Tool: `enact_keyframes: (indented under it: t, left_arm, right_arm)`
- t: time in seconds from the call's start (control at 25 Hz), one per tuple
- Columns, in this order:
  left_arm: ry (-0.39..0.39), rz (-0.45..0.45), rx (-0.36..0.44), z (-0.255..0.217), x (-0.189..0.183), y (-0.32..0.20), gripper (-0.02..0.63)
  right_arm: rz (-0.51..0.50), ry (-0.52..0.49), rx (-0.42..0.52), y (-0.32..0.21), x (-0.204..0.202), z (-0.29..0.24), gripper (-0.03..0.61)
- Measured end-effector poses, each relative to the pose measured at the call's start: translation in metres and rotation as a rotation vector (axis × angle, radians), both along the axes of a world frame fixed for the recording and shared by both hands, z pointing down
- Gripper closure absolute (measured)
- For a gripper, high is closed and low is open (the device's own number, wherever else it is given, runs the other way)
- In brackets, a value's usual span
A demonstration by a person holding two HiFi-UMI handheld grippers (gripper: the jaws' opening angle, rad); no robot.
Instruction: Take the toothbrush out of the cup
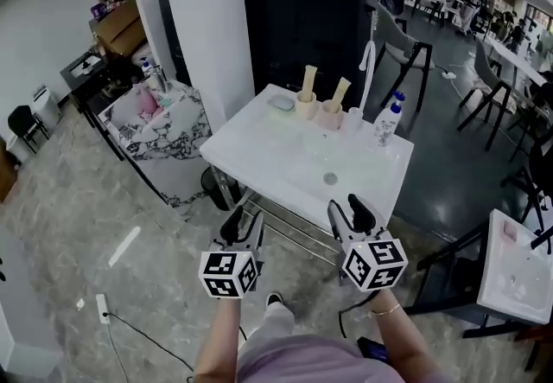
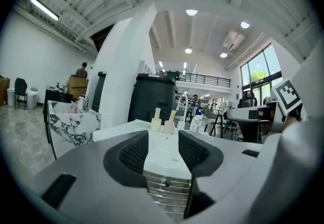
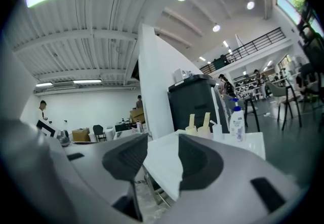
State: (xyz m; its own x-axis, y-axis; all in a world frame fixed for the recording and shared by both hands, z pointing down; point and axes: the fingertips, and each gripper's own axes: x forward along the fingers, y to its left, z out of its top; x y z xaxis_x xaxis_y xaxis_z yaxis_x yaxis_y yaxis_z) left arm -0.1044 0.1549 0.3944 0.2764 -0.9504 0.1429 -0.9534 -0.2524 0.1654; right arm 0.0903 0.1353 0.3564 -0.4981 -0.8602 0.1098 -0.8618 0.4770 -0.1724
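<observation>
On the white sink table (image 1: 259, 143), two cups stand at the far edge. The cream cup (image 1: 306, 106) holds a cream toothbrush (image 1: 308, 79); the pinkish cup (image 1: 330, 118) beside it holds another (image 1: 340, 92). Both cups also show in the left gripper view (image 2: 156, 125) and the right gripper view (image 3: 191, 130), far ahead. My left gripper (image 1: 240, 221) (image 2: 163, 139) is open and holds nothing, short of the table's near edge. My right gripper (image 1: 350, 207) (image 3: 162, 149) is open and holds nothing, at the near edge.
A white pump bottle (image 1: 388, 122), a small clear cup (image 1: 352, 119) and a soap dish (image 1: 281, 102) share the sink top, with the drain (image 1: 330, 178) in the basin. A black cabinet (image 1: 311, 22) and a white pillar (image 1: 203, 18) stand behind. A marbled counter (image 1: 164, 126) is at the left.
</observation>
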Motion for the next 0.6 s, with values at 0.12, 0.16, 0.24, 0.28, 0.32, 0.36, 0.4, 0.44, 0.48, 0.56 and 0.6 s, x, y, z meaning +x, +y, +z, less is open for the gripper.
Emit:
enact_keyframes:
  t: [0.12, 0.16, 0.24, 0.28, 0.32, 0.36, 0.4, 0.44, 0.48, 0.56, 0.6]
  left_arm:
    - [-0.002, 0.036, -0.002, -0.001, -0.018, -0.045, 0.434]
    - [-0.001, 0.046, -0.003, -0.002, -0.024, -0.058, 0.434]
    - [0.003, 0.063, -0.004, -0.002, -0.033, -0.083, 0.434]
    - [0.007, 0.073, -0.004, -0.002, -0.036, -0.094, 0.434]
    - [0.01, 0.083, -0.004, -0.002, -0.038, -0.105, 0.434]
    - [0.013, 0.093, -0.004, -0.001, -0.039, -0.115, 0.434]
    - [0.015, 0.103, -0.004, -0.001, -0.04, -0.125, 0.434]
    - [0.016, 0.112, -0.004, -0.001, -0.04, -0.134, 0.434]
    - [0.016, 0.122, -0.002, -0.001, -0.039, -0.143, 0.434]
    - [0.016, 0.14, 0.001, -0.002, -0.036, -0.161, 0.434]
    - [0.017, 0.148, 0.001, -0.002, -0.035, -0.17, 0.434]
  right_arm:
    - [0.034, 0.005, -0.017, -0.037, -0.018, 0.002, 0.396]
    - [0.046, 0.006, -0.02, -0.047, -0.023, 0.002, 0.396]
    - [0.07, 0.008, -0.025, -0.065, -0.03, 0.002, 0.397]
    - [0.084, 0.008, -0.027, -0.072, -0.032, 0.002, 0.399]
    - [0.097, 0.008, -0.029, -0.079, -0.033, 0.002, 0.402]
    - [0.111, 0.008, -0.03, -0.086, -0.033, 0.001, 0.402]
    - [0.124, 0.01, -0.031, -0.092, -0.033, 0.001, 0.403]
    - [0.135, 0.011, -0.031, -0.098, -0.032, 0.001, 0.403]
    - [0.147, 0.013, -0.032, -0.103, -0.03, 0.001, 0.403]
    - [0.167, 0.015, -0.036, -0.115, -0.027, 0.003, 0.405]
    - [0.175, 0.016, -0.04, -0.121, -0.025, 0.004, 0.405]
